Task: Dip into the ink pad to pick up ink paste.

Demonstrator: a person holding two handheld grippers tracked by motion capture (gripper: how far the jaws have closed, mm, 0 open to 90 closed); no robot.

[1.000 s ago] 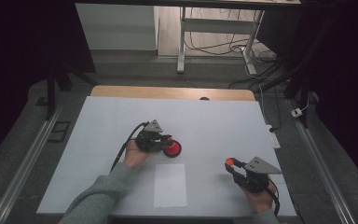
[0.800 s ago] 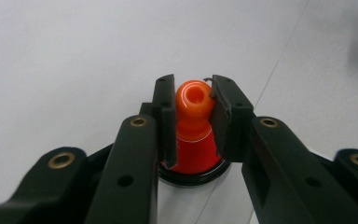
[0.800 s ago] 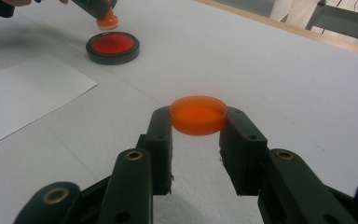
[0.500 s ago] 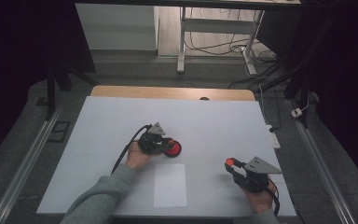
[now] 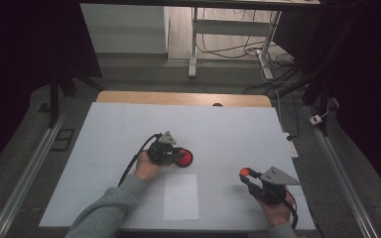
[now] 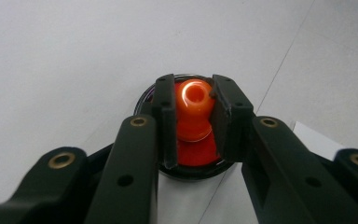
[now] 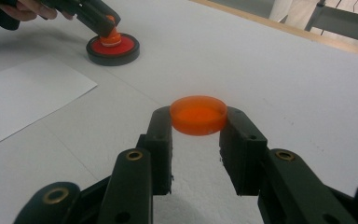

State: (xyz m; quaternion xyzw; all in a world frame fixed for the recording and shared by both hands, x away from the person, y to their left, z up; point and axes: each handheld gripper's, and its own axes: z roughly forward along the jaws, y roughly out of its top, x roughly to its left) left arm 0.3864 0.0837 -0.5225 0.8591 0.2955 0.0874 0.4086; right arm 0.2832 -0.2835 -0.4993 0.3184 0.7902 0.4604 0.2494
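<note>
Orange knob (image 6: 194,109) clamped between left gripper (image 6: 193,116) pads, standing upright on red disc (image 6: 196,154) with black rim, just below the jaw tips. Right gripper view: orange cap (image 7: 198,115) pinched flat between right gripper (image 7: 198,128) tips, above white table (image 7: 284,79); paper sheet (image 7: 23,100) left of jaws. High view: left gripper (image 5: 171,154) at the disc (image 5: 184,157), right gripper (image 5: 250,177) well apart, paper (image 5: 181,197) between.

looks like you're in some lab or test room: plain white counter (image 5: 129,124) on rails (image 5: 27,173), dark curtains around, loose cables (image 5: 238,44) on the floor behind.
</note>
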